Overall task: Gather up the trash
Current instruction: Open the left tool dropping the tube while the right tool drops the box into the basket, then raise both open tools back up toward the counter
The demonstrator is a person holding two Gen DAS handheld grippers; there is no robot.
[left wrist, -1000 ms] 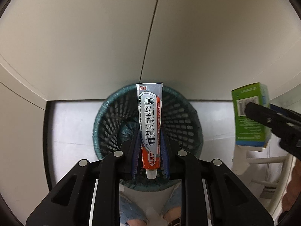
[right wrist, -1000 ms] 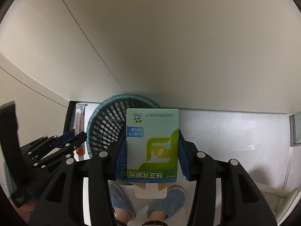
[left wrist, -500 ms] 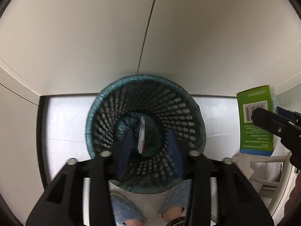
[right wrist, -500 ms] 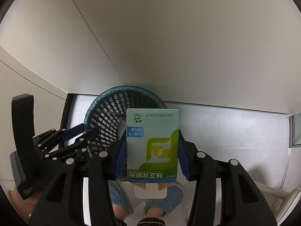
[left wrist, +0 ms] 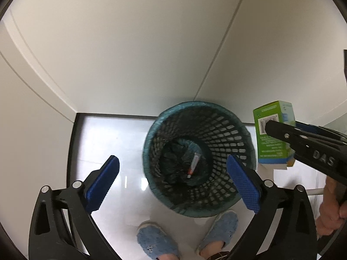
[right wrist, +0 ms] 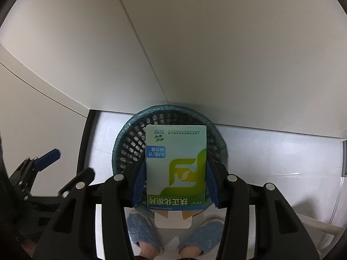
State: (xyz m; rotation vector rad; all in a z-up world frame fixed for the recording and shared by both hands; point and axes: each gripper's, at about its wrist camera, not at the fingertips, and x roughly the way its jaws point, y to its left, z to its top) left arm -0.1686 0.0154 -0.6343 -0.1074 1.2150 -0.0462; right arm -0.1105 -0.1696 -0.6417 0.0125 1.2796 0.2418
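A teal mesh wastebasket [left wrist: 238, 130] stands on the white floor by the wall. At its bottom lies a red and white toothpaste tube [left wrist: 193, 163]. My left gripper [left wrist: 172, 184] hangs above the basket's left side, its jaws opening wide with nothing between the blue pads. My right gripper [right wrist: 175, 179] is shut on a green and white medicine box [right wrist: 175, 169], held directly over the wastebasket [right wrist: 128, 134]. In the left wrist view the same box [left wrist: 272, 136] shows at the right, clamped by the black right gripper.
A white wall with a vertical seam [left wrist: 219, 49] rises behind the basket. A person's feet in blue slippers [left wrist: 156, 242] stand just in front of it. A dark baseboard strip [left wrist: 71, 151] borders the floor on the left. A hand [left wrist: 331, 212] grips the right tool.
My left gripper let go of the toothpaste tube, which dropped into the basket, and its jaws spread wide while drifting left. My right gripper carried the box leftward over the basket.
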